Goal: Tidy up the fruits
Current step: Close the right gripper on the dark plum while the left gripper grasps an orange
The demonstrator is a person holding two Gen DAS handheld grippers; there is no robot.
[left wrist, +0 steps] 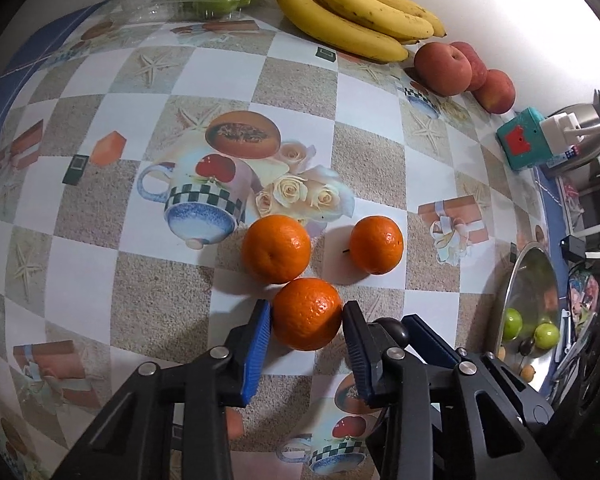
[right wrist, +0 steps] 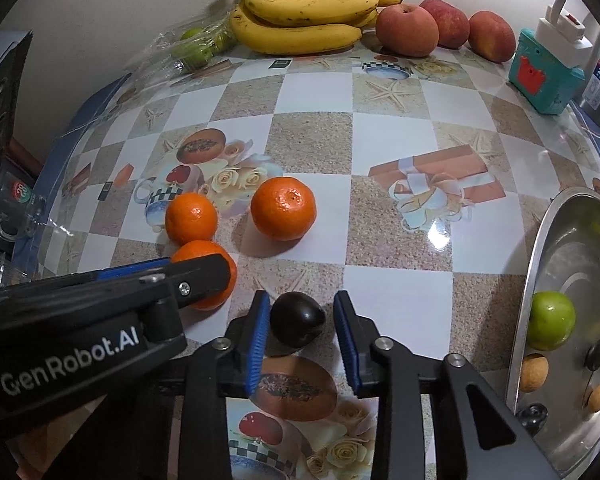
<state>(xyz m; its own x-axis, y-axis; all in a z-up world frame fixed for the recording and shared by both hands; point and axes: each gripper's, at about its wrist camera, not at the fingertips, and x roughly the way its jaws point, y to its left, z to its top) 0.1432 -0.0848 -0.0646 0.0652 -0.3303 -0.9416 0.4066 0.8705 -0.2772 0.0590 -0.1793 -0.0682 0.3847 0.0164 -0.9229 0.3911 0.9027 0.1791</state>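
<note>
counter: checkered printed oilcloth, glossy; carries all the loose fruit.
steel bowl: at the right edge of the counter; already holds green fruits, small tan round fruits and dark ones.
bananas: 1 bunch at the back, against the wall.
peaches: 3 in a row just right of the bananas.
plastic bag of green fruit: back left corner, left of the bananas.
oranges: 3 near the front. Far 2 and stand free on the counter.
left claw: fingers set on either side of the nearest orange; left pad touching, right pad touching or a hair off. Judged grasping, or about to.
right claw: released; fingers straddle a small dark plum-like fruit on the counter, with gaps on both sides.
step in hand (judgement): 2 pickups at once, orange on the left, dark fruit on the right.
how to do it well: close the right claw slowly and centred, since the fruit is small, smooth and may roll or squirt forward. Squeeze the orange only enough to hold. Lift the left claw straight up so the touching orange behind is not nudged.
risk: the 2 claws sit close together; lift 1 first.
</note>
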